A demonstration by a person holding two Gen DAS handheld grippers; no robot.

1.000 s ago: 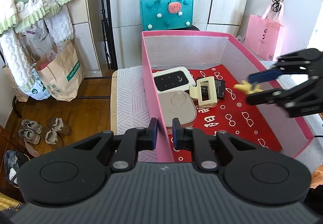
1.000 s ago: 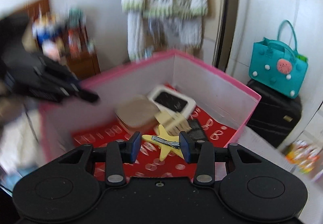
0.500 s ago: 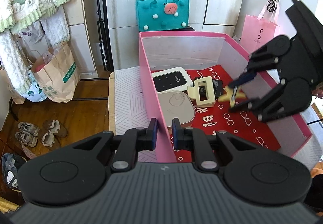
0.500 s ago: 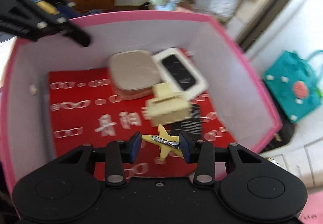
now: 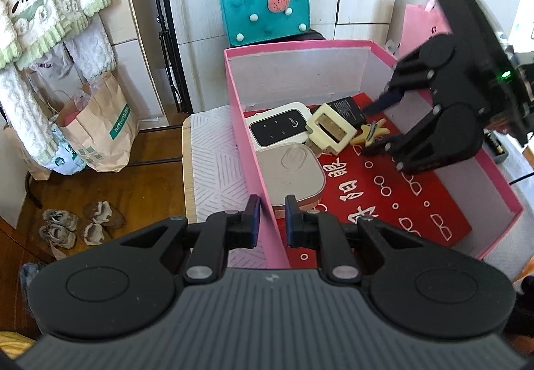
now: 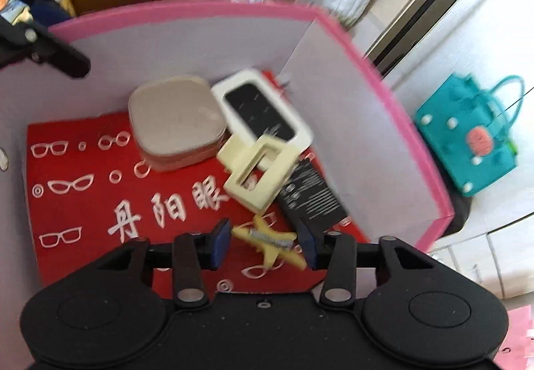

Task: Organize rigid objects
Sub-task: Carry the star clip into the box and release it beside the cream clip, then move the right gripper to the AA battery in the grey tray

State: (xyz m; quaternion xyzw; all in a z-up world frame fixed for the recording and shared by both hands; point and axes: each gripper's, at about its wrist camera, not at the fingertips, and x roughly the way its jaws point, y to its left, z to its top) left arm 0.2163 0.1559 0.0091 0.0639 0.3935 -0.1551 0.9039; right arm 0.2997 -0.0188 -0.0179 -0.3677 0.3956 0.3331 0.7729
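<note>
L gripper [image 5: 269, 220]: my jaws straddled pink box [image 5: 257, 149] left wall, pinching it, lower center of frame | R gripper [image 6: 263, 243]: jaws spread apart, star clip [image 6: 270, 241] lying loose btwn them on red box floor, lower center | clip sat beside cream frame [image 6: 258, 169] & black card [image 6: 308, 198].

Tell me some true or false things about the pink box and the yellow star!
1. The left gripper pinches the pink box wall. True.
2. The star clip sits between the right gripper fingers. True.
3. The box is empty. False: a white gadget, a grey case, a cream clip and a black card lie inside.
4. The box floor is blue. False: red.
</note>
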